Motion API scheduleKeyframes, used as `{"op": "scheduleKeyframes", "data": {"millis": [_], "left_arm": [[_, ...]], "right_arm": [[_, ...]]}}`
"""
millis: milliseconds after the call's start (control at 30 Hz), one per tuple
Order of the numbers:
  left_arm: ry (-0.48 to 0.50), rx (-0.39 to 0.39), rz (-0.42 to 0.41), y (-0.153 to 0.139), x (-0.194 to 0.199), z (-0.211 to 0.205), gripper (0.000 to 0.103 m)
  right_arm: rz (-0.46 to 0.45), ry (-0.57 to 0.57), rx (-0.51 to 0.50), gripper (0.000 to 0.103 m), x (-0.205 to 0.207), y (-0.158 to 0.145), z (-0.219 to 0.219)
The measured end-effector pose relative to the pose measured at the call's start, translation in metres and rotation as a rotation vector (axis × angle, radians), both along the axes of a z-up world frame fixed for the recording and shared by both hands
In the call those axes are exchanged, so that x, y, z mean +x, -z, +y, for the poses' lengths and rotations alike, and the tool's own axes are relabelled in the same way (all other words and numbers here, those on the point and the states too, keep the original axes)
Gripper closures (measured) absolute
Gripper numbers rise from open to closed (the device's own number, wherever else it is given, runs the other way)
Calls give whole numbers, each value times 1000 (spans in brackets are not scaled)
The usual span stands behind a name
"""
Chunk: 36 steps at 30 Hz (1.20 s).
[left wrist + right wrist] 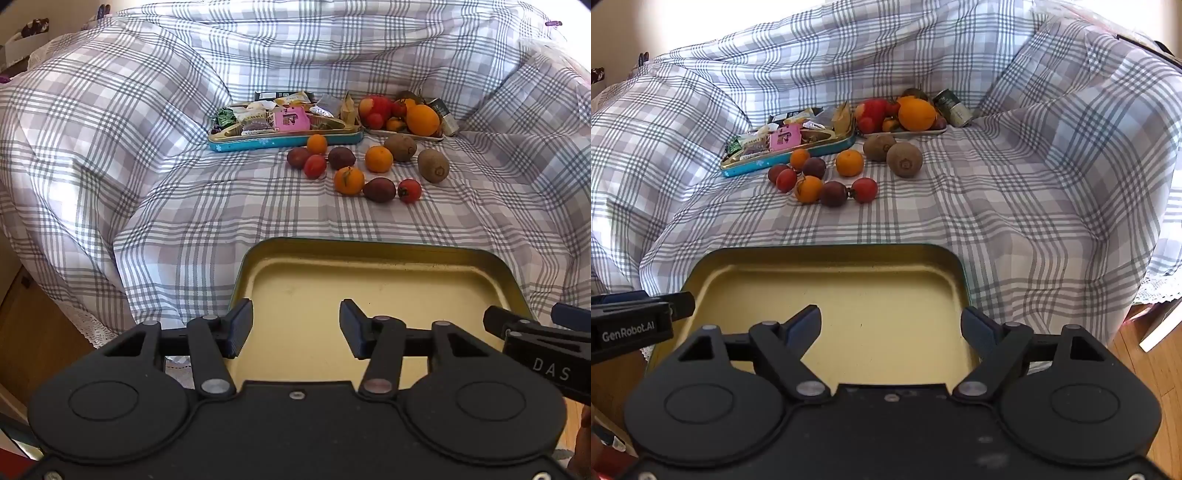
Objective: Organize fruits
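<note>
Here, both grippers hover spread wide and empty above the yellow-lined empty tin tray (376, 273): the left gripper (296, 328) reads "GenRobot.AI" on its side in the right wrist view, the right gripper (891, 328) reads "DAS". Loose fruits (827, 177), tangerines, kiwis, tomatoes and dark plums, lie farther back on the checked cloth (1015, 206), beside a teal tin of snack packets (284, 125).

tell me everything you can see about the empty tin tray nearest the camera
The empty tin tray is a shallow rectangular metal lid or tray with rounded corners, a pale yellow-gold inside and a dark teal outer rim. Nothing lies in it. It sits flat on the checked cloth, nearer than the loose fruit, and both open grippers hover above its near edge without visibly touching it.
</note>
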<state>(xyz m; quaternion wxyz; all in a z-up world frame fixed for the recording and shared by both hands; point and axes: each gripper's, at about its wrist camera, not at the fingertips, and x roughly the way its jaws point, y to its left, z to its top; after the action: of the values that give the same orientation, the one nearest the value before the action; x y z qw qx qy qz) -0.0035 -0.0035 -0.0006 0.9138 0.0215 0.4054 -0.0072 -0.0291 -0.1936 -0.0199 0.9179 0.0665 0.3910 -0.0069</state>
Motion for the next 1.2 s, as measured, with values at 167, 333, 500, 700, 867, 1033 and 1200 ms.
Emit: {"op": "scheduleKeyframes", "data": {"millis": [167,333,500,700,867,1033,1200], "left_arm": [[-7,0,-5,-1,0,0,45],[-9,1,-9,-1,-1,0,45],[-13,4,8,-1,1,1,45],[5,-18,23,1,2,0,45],[5,-13,22,0,1,-1,46],[9,-22,36,0,2,0,47],[24,-27,59,2,3,-2,51]], "right_arm": [[11,-14,-7,19,2,1,2],[28,-18,-7,21,5,2,2],[43,-23,10,23,7,4,0],[48,-24,1,24,8,4,3],[53,-14,-1,24,8,5,2],[55,-10,-1,24,8,6,1],[54,-11,0,24,8,6,2]]}}
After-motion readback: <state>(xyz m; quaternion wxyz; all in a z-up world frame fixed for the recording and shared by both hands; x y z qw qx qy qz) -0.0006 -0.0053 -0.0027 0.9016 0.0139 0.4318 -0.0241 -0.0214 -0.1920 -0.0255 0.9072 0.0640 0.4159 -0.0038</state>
